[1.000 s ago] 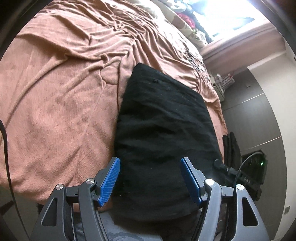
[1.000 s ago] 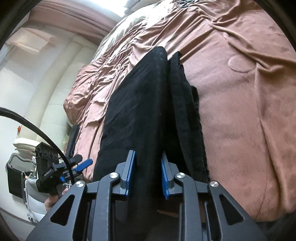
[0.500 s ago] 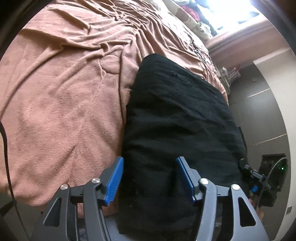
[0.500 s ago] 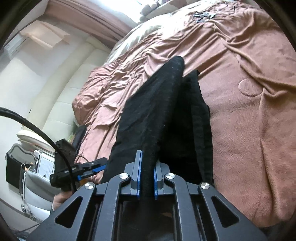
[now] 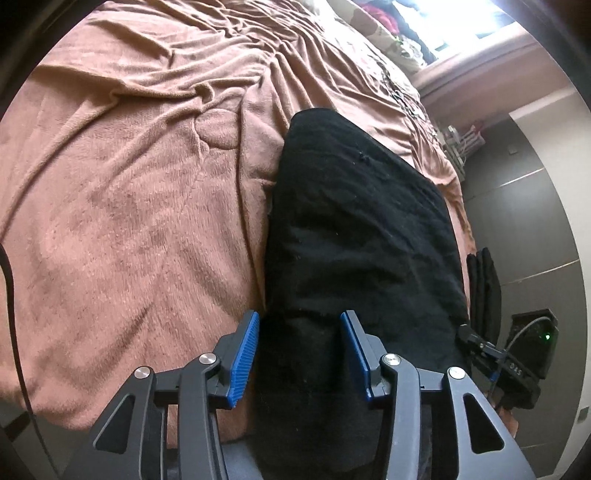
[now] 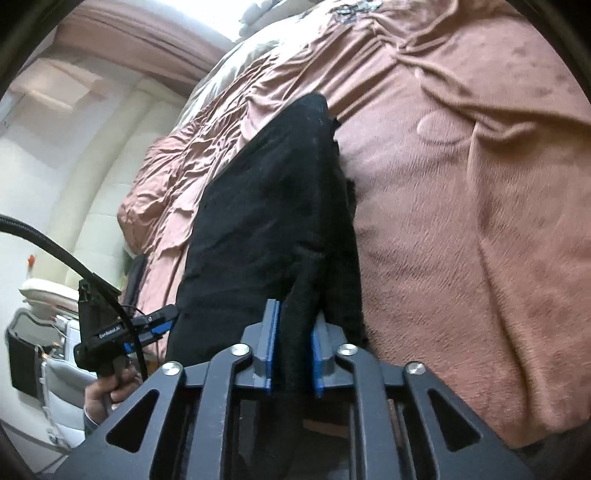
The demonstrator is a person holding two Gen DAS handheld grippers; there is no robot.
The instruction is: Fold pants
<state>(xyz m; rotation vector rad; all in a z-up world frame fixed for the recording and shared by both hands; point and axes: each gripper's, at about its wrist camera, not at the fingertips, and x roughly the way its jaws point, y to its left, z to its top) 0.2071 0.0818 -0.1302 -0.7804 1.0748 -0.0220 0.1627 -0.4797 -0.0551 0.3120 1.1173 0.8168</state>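
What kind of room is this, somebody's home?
Most likely a bedroom in a home. A wide bed under a rumpled pinkish-brown blanket fills both views, black pants lie on it, and a bright window with clothes heaped beneath sits beyond the bed.

Black pants (image 5: 354, 236) on a dusty-pink blanket (image 5: 122, 206) (plain, no print), blue-padded black grippers.

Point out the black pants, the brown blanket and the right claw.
black pants (image 5: 354, 229), left wrist view, flat middle of the cloth
brown blanket (image 5: 129, 221), left wrist view, bare plush surface
right claw (image 6: 293, 354), right wrist view, midway between fingertips
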